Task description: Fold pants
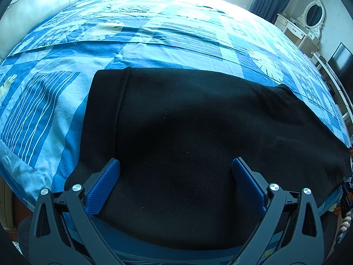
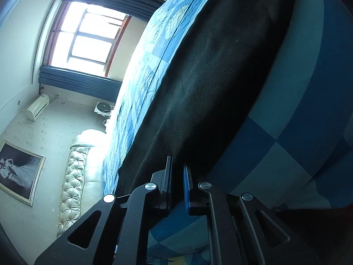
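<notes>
On the bed (image 1: 154, 33), over its blue patterned cover, we see the black pants (image 1: 198, 132) lying flat and wide, near the front edge. Our left hand-held gripper (image 1: 175, 176) hovers above them with its blue pads far apart, holding nothing. Our right hand-held gripper (image 2: 177, 187) is turned sideways and almost closed at the edge of the cloth; we cannot tell if it really pinches it. We think a good fold needs both corners gripped firmly, then lifted evenly.
</notes>
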